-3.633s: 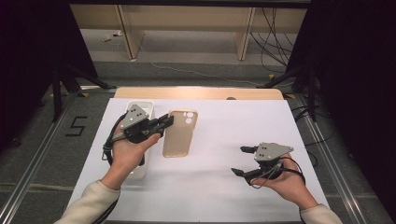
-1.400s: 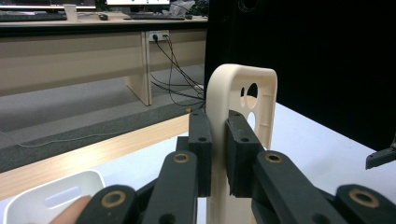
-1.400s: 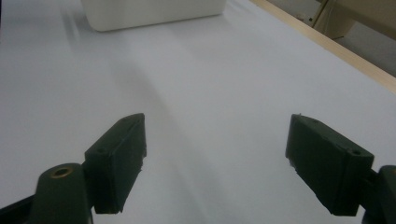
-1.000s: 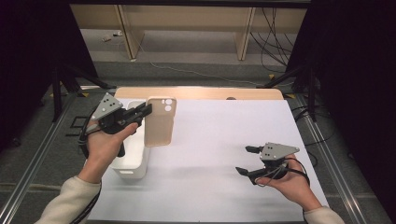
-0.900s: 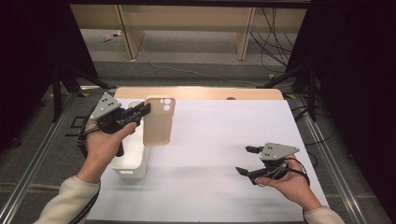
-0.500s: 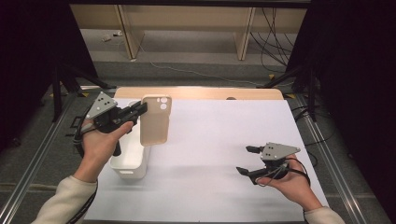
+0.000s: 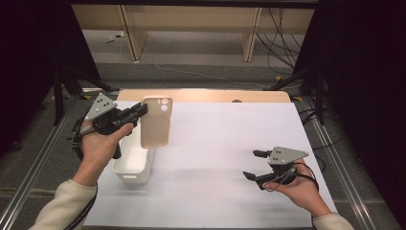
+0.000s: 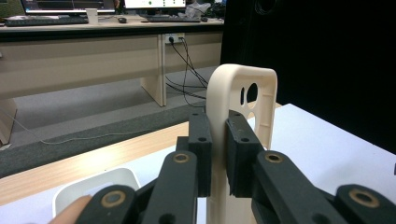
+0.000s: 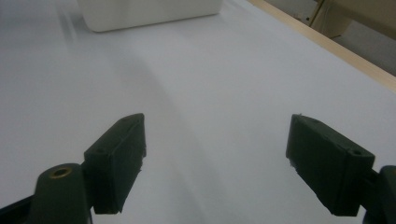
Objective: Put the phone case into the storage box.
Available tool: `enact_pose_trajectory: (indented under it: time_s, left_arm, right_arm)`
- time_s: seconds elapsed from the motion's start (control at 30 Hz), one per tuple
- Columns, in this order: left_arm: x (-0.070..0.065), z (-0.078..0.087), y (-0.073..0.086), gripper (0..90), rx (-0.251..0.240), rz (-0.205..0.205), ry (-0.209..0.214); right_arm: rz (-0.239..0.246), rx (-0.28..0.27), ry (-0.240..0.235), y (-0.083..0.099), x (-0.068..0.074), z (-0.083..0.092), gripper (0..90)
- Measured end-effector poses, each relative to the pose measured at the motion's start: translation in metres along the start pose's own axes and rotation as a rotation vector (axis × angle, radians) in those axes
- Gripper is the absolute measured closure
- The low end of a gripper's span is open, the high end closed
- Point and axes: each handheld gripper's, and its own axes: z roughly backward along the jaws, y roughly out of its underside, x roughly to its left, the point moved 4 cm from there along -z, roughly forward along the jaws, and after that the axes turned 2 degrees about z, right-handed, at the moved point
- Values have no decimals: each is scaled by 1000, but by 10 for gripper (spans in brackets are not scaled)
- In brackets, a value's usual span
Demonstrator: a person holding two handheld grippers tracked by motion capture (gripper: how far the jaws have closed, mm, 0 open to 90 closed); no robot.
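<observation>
A beige phone case (image 7: 155, 122) hangs upright in the air above the table's left part, camera cut-outs at its top. My left gripper (image 7: 141, 109) is shut on its left edge; in the left gripper view the two black pads (image 8: 201, 140) clamp the case's rim (image 8: 219, 93). Just below and left of the case stands a white rectangular bin (image 7: 135, 160). At the front right, my right gripper (image 7: 253, 165) rests low over the white table sheet (image 7: 230, 143), its jaws wide open with nothing between them (image 9: 215, 154).
The bin (image 9: 149, 11) shows far off in the right gripper view. A bare wooden strip (image 7: 206, 95) runs along the table's far edge. Metal rails (image 7: 335, 158) flank both sides, and cables (image 7: 282, 28) lie on the floor beyond.
My left hand has lifted the phone case off the table and carried it left, to above the bin. The right hand has stayed put.
</observation>
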Motion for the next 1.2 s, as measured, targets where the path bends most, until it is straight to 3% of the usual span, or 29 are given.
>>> enact_pose_trajectory:
  time_s: [1.2]
  left_arm:
    - [26, 9, -3, 819, -7, 0, -55]
  right_arm:
    - [-2, 2, 0, 0, 0, 0, 214]
